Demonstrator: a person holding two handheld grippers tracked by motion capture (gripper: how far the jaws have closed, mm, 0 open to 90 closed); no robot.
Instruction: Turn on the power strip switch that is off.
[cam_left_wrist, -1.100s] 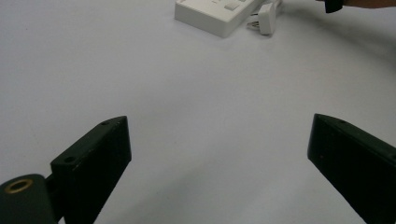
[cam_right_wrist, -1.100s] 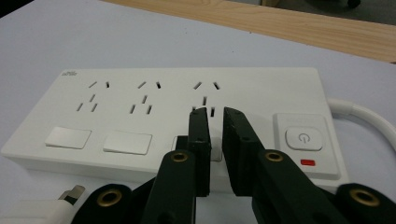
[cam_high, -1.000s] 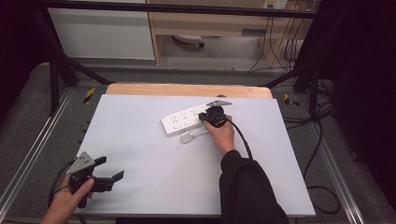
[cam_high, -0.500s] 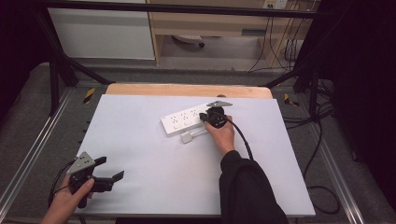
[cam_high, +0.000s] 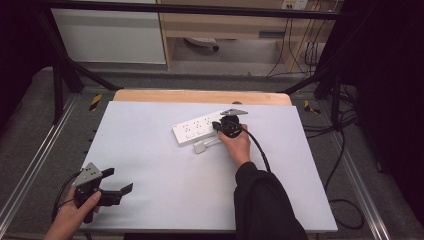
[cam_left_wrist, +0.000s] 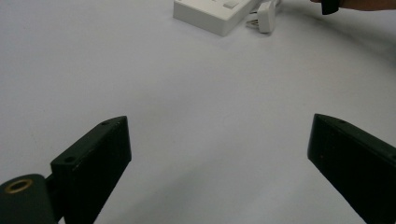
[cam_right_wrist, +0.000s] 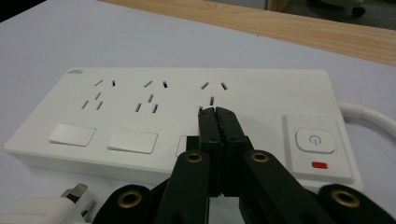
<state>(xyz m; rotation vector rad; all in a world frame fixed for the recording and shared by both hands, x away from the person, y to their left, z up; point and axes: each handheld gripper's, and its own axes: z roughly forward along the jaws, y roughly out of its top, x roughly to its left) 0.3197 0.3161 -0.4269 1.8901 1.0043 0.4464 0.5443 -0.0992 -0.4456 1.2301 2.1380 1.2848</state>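
Pressing closed right hand-held gripper (cam_right_wrist: 215, 112) onto power strip (cam_right_wrist: 187, 116) near third socket switch; keeping tips vertical. Left hand-held gripper (cam_high: 116, 181) idling wide at 7 o'clock on worktop (cam_high: 150, 150).

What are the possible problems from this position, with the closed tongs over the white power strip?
1. The right tongs are shut, with their tips over the third socket group of the power strip. A push may slide the loose strip across the table.
2. The main switch is close beside the tips, so a small slip sideways might press it.
3. The white plug lies against the strip's near edge and may be knocked away.
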